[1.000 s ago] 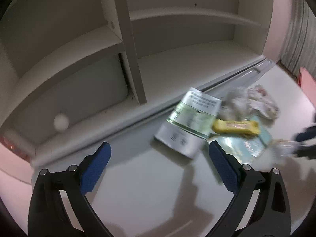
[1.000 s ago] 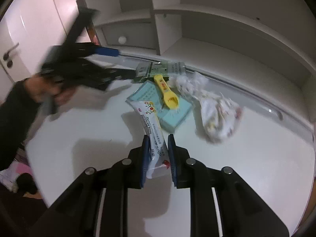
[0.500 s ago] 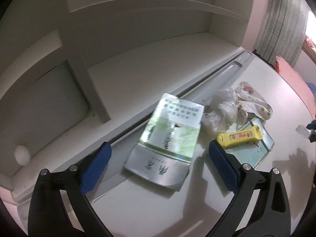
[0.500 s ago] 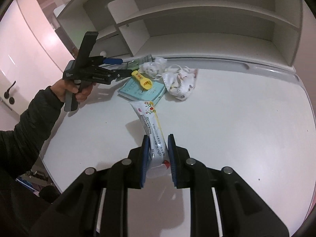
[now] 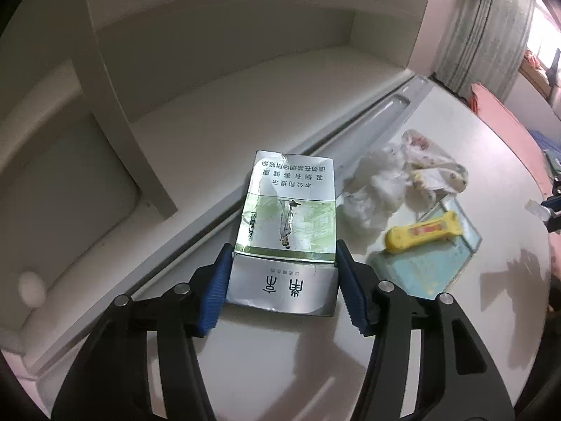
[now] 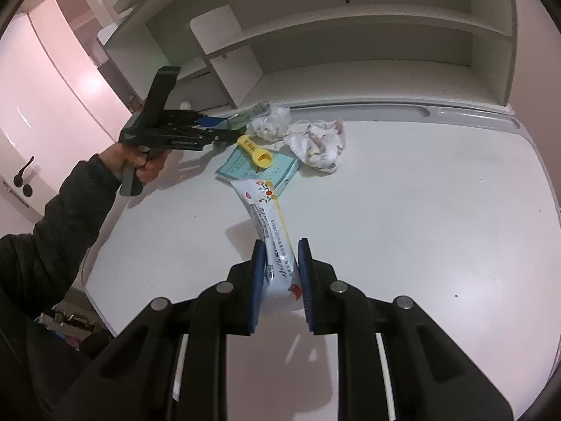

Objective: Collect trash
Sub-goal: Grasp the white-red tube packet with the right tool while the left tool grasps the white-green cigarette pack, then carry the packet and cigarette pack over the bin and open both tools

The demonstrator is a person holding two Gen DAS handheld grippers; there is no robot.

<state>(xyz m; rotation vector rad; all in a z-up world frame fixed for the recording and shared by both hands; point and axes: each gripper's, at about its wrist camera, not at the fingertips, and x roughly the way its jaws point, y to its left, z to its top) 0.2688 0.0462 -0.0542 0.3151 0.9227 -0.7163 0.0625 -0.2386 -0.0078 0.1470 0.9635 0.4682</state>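
Observation:
A silver and green cigarette box (image 5: 291,217) lies on the white desk (image 5: 266,358) by the groove along the shelf's base. My left gripper (image 5: 284,280) has the box's near end between its blue pads; the jaws are closing and the pads touch both of its sides. The right wrist view shows the same gripper (image 6: 224,129) in a person's hand (image 6: 140,165). My right gripper (image 6: 279,273) is shut on a long white snack wrapper (image 6: 270,217), whose far end hangs toward the pile.
Beside the box lie a crumpled tissue (image 5: 375,189), a patterned face mask (image 5: 434,172), and a yellow plastic item (image 5: 424,233) on a light blue packet (image 5: 431,263). A white shelf unit (image 6: 350,80) backs the desk. A dark sleeve (image 6: 63,224) reaches in from the left.
My left gripper came in over the cigarette box and its jaws went from wide apart to the box's sides. My right gripper drew back from the pile with the wrapper.

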